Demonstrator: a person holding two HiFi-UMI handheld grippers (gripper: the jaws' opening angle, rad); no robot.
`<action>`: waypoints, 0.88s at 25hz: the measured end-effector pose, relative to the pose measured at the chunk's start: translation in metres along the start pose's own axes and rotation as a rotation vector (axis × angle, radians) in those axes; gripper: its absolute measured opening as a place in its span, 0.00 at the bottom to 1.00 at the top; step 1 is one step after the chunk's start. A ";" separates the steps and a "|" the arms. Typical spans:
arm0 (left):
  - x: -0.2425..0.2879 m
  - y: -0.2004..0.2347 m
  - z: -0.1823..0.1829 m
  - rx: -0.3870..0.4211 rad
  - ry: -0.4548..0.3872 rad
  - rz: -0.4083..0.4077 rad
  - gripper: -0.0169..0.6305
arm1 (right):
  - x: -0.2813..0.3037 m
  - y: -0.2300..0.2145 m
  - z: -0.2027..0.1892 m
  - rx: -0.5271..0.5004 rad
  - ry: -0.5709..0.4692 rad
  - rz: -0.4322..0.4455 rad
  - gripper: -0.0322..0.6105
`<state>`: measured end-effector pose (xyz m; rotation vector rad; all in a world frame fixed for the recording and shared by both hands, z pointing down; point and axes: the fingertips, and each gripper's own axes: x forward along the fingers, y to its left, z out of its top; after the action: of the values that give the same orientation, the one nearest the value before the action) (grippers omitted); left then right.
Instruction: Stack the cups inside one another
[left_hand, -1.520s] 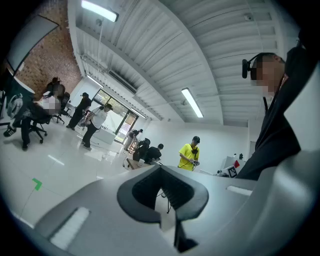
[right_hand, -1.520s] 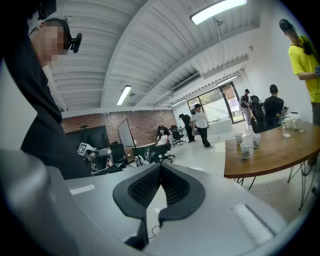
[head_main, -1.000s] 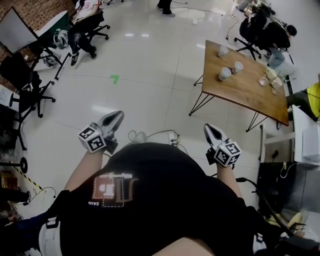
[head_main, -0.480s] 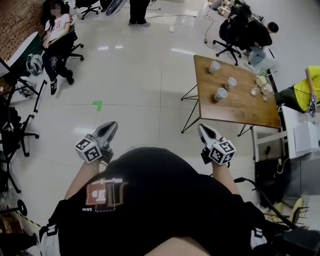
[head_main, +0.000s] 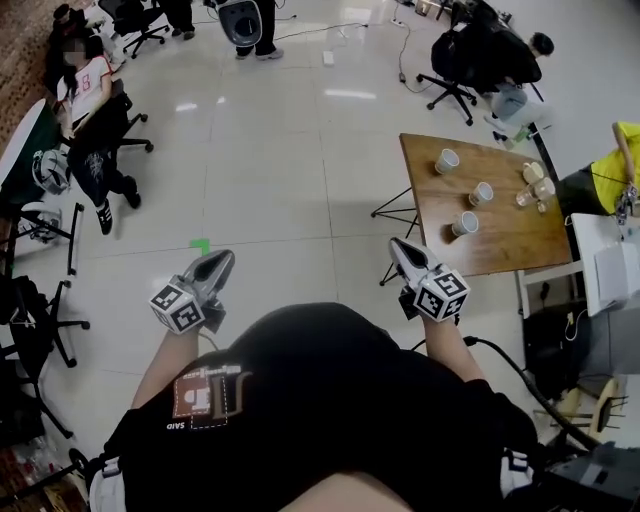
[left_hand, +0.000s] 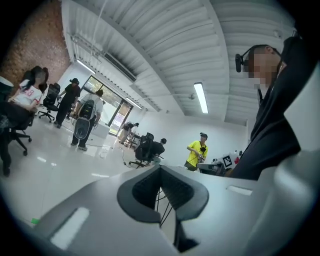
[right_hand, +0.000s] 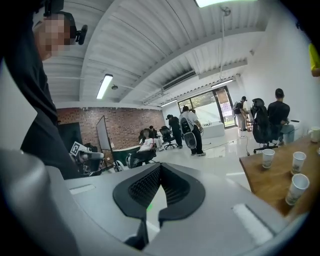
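Three white paper cups stand apart on a wooden table (head_main: 500, 245) at the right of the head view: a far cup (head_main: 447, 160), a middle cup (head_main: 482, 193) and a near cup (head_main: 465, 224). The right gripper view shows the same cups, far (right_hand: 268, 158), middle (right_hand: 298, 162) and near (right_hand: 297, 188), at its right edge. My left gripper (head_main: 222, 258) (left_hand: 160, 167) is held in front of my body over bare floor, shut and empty. My right gripper (head_main: 396, 245) (right_hand: 159, 167) is just short of the table's near corner, its jaws shut with nothing between them.
Smaller cups and glasses (head_main: 535, 180) cluster at the table's far right side. A person in yellow (head_main: 625, 150) and a white desk (head_main: 610, 265) are beyond it. Office chairs (head_main: 40, 300) and a seated person (head_main: 90, 90) line the left. Shiny floor lies ahead.
The view has shifted as I walk: the table and cups have come closer, now beside my right gripper. Both grippers stay shut in front of my body.
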<state>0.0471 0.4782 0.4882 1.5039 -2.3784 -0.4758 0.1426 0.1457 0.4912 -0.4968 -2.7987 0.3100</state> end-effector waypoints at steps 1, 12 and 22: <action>0.009 0.009 0.002 -0.008 -0.002 0.007 0.03 | 0.012 -0.007 0.001 -0.001 0.002 0.006 0.07; 0.148 0.113 0.068 -0.023 -0.127 0.187 0.03 | 0.183 -0.140 0.072 -0.089 0.047 0.214 0.07; 0.228 0.197 0.121 -0.021 -0.115 0.146 0.03 | 0.295 -0.178 0.120 -0.153 0.065 0.249 0.07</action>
<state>-0.2574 0.3654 0.4768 1.3149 -2.5397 -0.5642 -0.2147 0.0701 0.4939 -0.8778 -2.7108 0.1278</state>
